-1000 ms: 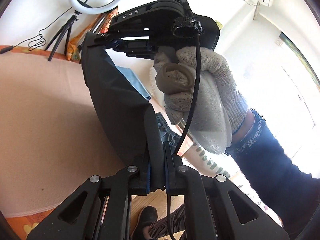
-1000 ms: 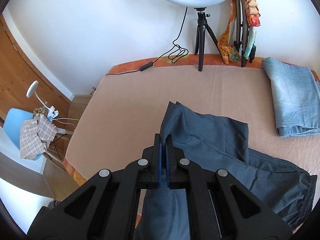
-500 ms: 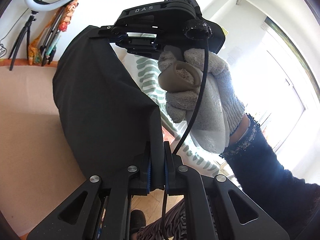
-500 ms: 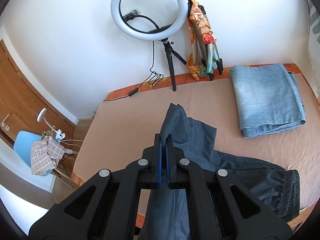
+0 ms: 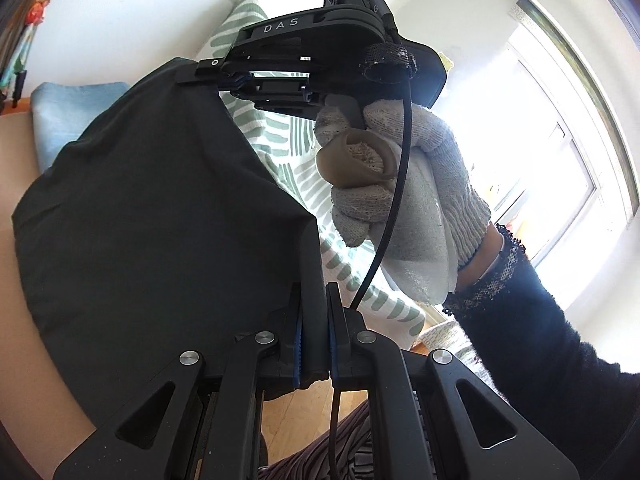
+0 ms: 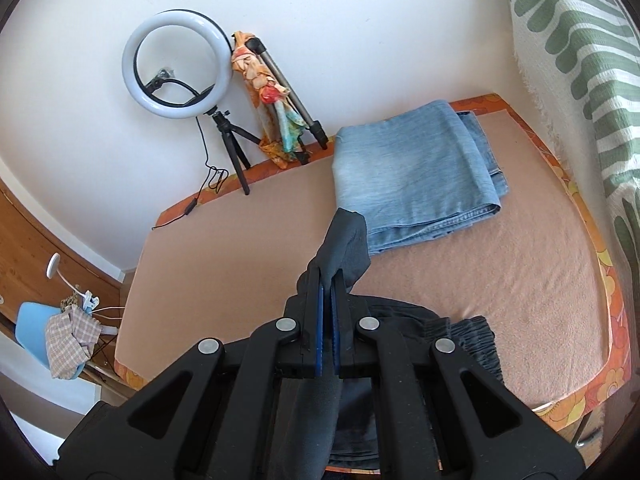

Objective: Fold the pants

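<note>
The dark grey pants (image 5: 160, 220) hang as a wide sheet between my two grippers. At the bottom of the left wrist view, my left gripper (image 5: 314, 312) is shut on one corner of the cloth. My right gripper (image 5: 224, 76), held by a gloved hand (image 5: 404, 184), is shut on the other corner higher up. In the right wrist view, the right gripper (image 6: 328, 284) pinches a fold of the pants (image 6: 344, 236) that sticks up past its tips. The elastic waistband (image 6: 472, 332) lies on the bed just below it.
Folded blue jeans (image 6: 412, 168) lie on the peach-covered bed (image 6: 240, 248) near the wall. A ring light (image 6: 178, 64) on a tripod and a scarf-wrapped stand (image 6: 272, 96) are at the bed's far edge. A green-striped cloth (image 6: 580, 40) hangs at right. A blue chair (image 6: 36, 332) stands at left.
Both grippers have carried the held pants edge sideways across the bed toward the folded jeans. The laid-out leg has drawn in under the right gripper. Both stay shut.
</note>
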The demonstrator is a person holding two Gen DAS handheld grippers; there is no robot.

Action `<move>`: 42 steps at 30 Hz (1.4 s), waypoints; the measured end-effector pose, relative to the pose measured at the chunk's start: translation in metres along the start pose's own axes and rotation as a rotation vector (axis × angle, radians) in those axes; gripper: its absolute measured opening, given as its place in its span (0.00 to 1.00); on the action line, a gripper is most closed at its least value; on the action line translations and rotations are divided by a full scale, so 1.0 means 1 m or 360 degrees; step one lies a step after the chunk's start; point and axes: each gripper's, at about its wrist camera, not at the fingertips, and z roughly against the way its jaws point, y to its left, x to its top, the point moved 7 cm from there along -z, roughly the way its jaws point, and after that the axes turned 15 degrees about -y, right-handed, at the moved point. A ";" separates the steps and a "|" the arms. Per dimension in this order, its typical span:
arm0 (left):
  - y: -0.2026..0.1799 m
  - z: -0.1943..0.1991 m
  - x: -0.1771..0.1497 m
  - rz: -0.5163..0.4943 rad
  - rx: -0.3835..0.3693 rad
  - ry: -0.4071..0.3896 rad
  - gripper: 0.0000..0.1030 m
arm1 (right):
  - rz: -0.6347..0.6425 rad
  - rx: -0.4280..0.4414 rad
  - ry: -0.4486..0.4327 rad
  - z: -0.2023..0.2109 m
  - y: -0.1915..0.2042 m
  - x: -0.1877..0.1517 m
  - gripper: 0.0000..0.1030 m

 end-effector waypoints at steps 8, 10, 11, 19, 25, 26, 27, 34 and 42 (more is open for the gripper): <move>0.010 -0.060 -0.015 0.0019 -0.0019 0.0114 0.08 | -0.0085 -0.0124 0.0049 -0.010 -0.081 -0.015 0.04; 0.012 -0.070 -0.020 0.0010 -0.0006 0.0135 0.08 | -0.0088 -0.0144 0.0066 -0.016 -0.096 -0.020 0.04; 0.014 -0.074 -0.023 0.0011 0.0003 0.0144 0.08 | -0.0089 -0.0149 0.0074 -0.019 -0.102 -0.021 0.04; 0.032 -0.093 -0.042 0.0007 0.0102 0.0186 0.08 | -0.0059 -0.0187 0.0148 -0.054 -0.133 -0.034 0.04; 0.030 -0.103 -0.059 -0.0033 0.0174 0.0258 0.17 | -0.0110 -0.0207 0.0181 -0.073 -0.154 -0.050 0.04; 0.030 -0.102 -0.061 -0.0028 0.0178 0.0268 0.19 | -0.0109 -0.0212 0.0186 -0.074 -0.155 -0.052 0.04; 0.031 -0.102 -0.063 -0.0019 0.0185 0.0282 0.21 | -0.0098 -0.0218 0.0194 -0.076 -0.156 -0.053 0.04; 0.018 -0.086 -0.069 0.0002 0.0203 0.0299 0.36 | -0.0019 -0.0334 0.0168 -0.067 -0.157 -0.048 0.17; 0.019 -0.034 -0.055 -0.0028 0.0230 0.0222 0.53 | -0.0076 -0.0341 0.0097 -0.032 -0.159 -0.045 0.46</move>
